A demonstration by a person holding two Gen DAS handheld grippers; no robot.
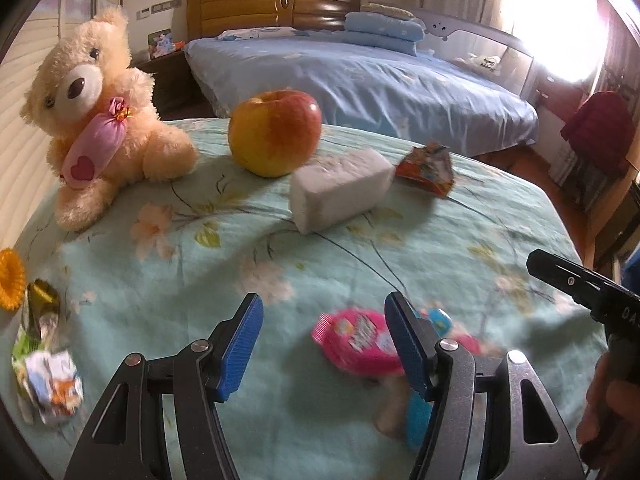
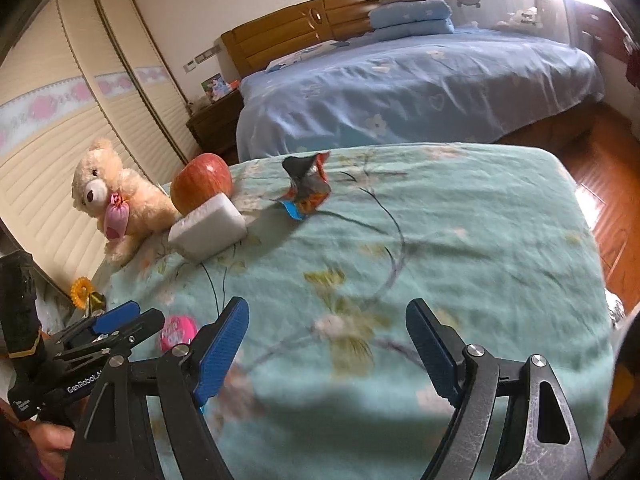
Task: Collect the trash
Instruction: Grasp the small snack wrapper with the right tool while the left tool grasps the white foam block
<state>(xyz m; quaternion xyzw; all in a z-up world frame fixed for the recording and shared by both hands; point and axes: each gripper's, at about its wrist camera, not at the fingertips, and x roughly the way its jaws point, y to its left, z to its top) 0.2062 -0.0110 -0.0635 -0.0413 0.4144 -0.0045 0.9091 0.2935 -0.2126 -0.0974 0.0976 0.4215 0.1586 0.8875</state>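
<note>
Your left gripper [image 1: 324, 344] hangs with its blue pads spread wide and empty just above the floral green blanket [image 1: 460, 232], the pink snack wrapper [image 1: 356, 340] lying between them and close against the right-hand pad. Your right gripper [image 2: 326, 344] is likewise spread open over bare blanket, holding nothing. Farther off, an orange crumpled wrapper [image 2: 306, 190] lies just beside the white foam block [image 2: 208, 232], which touches the apple [image 2: 202, 182] next to the teddy bear [image 2: 116, 196]; another crumpled green-and-white wrapper [image 1: 44, 364] sits at the blanket's left edge.
</note>
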